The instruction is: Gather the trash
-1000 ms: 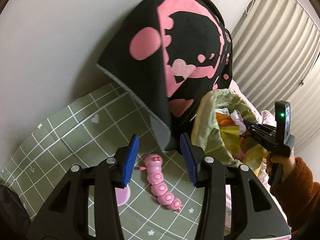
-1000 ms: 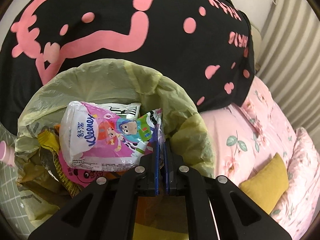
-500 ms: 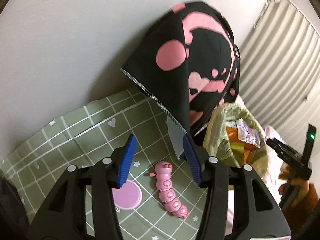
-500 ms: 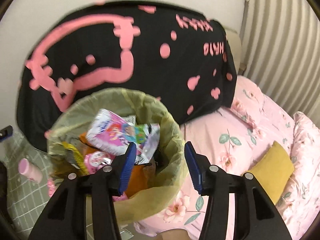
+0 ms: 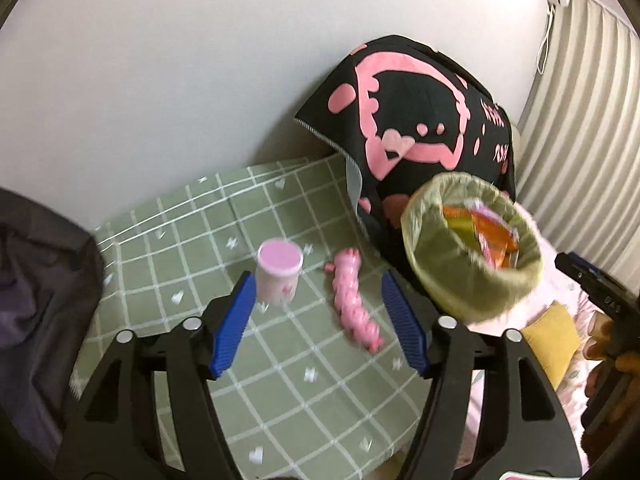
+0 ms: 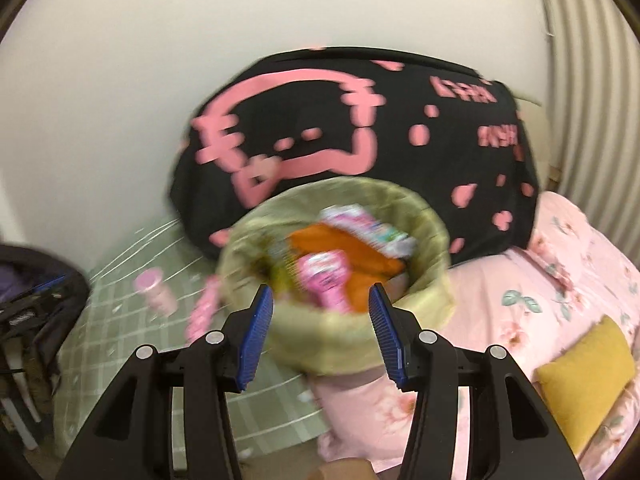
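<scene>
Your left gripper (image 5: pixel 318 322), lower centre, is opening with nothing between its blue pads. Your right gripper (image 6: pixel 320 330) stands wide and empty. The round bin with the yellow-green liner (image 6: pixel 340 336), holding bright wrappers, sits mid-frame; the pink cylindrical cup (image 5: pixel 279 271) stands left of it.

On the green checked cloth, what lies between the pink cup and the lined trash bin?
A pink segmented caterpillar toy lies between the pink cup and the trash bin, on the green checked cloth. The left wrist view shows it clearly; the right wrist view is blurred.
</scene>
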